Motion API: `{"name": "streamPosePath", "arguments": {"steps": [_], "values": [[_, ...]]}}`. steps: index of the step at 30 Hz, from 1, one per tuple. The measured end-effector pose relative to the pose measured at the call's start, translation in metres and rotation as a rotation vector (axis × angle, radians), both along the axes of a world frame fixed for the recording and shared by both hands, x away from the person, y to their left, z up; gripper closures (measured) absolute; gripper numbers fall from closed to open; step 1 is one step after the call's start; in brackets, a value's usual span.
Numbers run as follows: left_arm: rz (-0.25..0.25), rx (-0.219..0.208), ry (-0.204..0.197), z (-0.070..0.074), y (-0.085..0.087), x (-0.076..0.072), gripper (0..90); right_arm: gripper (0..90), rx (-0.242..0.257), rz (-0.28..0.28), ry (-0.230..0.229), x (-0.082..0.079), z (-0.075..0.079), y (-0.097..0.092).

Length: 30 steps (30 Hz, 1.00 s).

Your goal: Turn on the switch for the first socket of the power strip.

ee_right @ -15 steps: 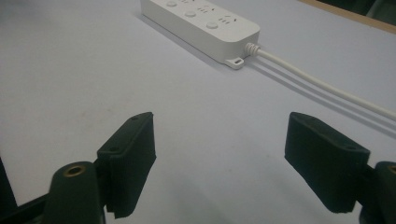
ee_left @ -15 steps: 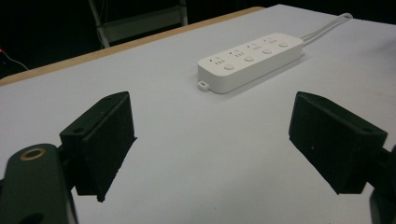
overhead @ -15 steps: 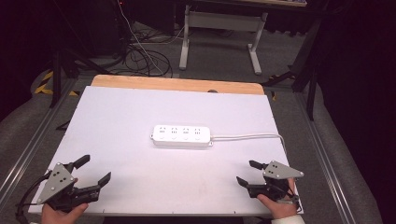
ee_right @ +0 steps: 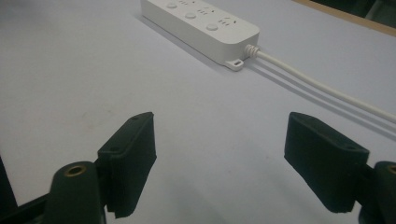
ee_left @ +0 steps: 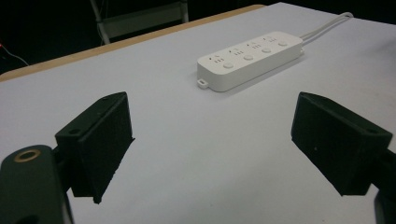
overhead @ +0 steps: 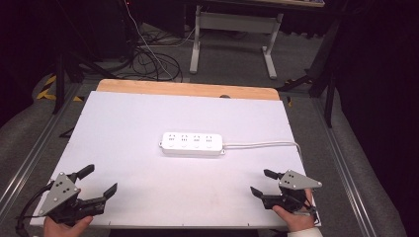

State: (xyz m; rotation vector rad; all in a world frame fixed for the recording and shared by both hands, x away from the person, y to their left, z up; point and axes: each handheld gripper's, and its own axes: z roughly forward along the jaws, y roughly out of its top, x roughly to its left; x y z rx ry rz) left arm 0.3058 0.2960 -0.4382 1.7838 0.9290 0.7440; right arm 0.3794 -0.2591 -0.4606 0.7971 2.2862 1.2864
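A white power strip (overhead: 191,143) lies flat in the middle of the white table top (overhead: 148,118), its white cable (overhead: 267,145) running off to the right edge. In the left gripper view the power strip (ee_left: 250,58) lies ahead and to the right; in the right gripper view the power strip (ee_right: 201,25) lies ahead at the upper left with its cable (ee_right: 322,88) trailing right. My left gripper (overhead: 101,181) rests at the near left corner, jaws wide apart and empty. My right gripper (overhead: 263,181) sits at the near right corner, open with nothing between its jaws.
A wooden strip (overhead: 188,90) borders the table's far edge. Beyond it stand a white desk frame (overhead: 232,29) and loose black cables (overhead: 148,59) on the grey floor. Metal rails (overhead: 29,153) run along both table sides.
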Motion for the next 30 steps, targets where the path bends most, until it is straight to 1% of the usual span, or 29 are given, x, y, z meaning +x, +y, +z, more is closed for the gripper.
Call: {"name": "streamPosePath", "arguments": {"steps": [2,3,7,12,13,15,17,19,23,25,30], "values": [[0.003,-0.002,-0.003,0.000,-0.001,0.000,13.3,25.3,0.000,0.001,-0.002,0.000,0.000,0.000],[0.005,0.005,-0.007,0.000,-0.001,-0.001,13.3,25.4,-0.001,0.001,-0.004,0.000,0.000,0.000],[-0.001,0.003,-0.003,0.000,-0.001,-0.001,13.3,25.6,-0.003,0.005,-0.007,0.000,0.000,0.000],[0.004,0.002,-0.004,0.000,-0.001,-0.001,13.5,25.6,-0.011,0.002,-0.009,0.000,0.001,0.001],[0.005,0.005,-0.006,0.000,-0.001,-0.001,13.5,25.6,-0.019,-0.003,-0.012,-0.001,0.003,0.001],[0.003,0.004,-0.005,0.000,-0.001,-0.001,13.5,25.7,-0.013,-0.006,-0.008,-0.001,0.004,0.001],[0.003,0.004,-0.006,0.000,-0.001,-0.001,13.5,26.2,-0.024,-0.006,-0.003,0.000,0.005,0.002],[0.002,0.007,-0.007,0.000,-0.001,-0.001,13.8,27.3,-0.023,0.001,0.003,0.001,0.007,0.004],[0.002,0.005,-0.003,0.000,-0.001,-0.001,14.2,27.5,-0.033,0.008,0.003,0.003,0.012,0.006],[0.004,0.006,-0.006,0.000,-0.002,-0.001,14.2,27.6,-0.026,0.016,0.000,0.005,0.020,0.007],[0.005,0.009,-0.008,0.001,-0.003,-0.002,14.3,28.0,-0.020,0.031,0.008,0.011,0.031,0.012]]}}
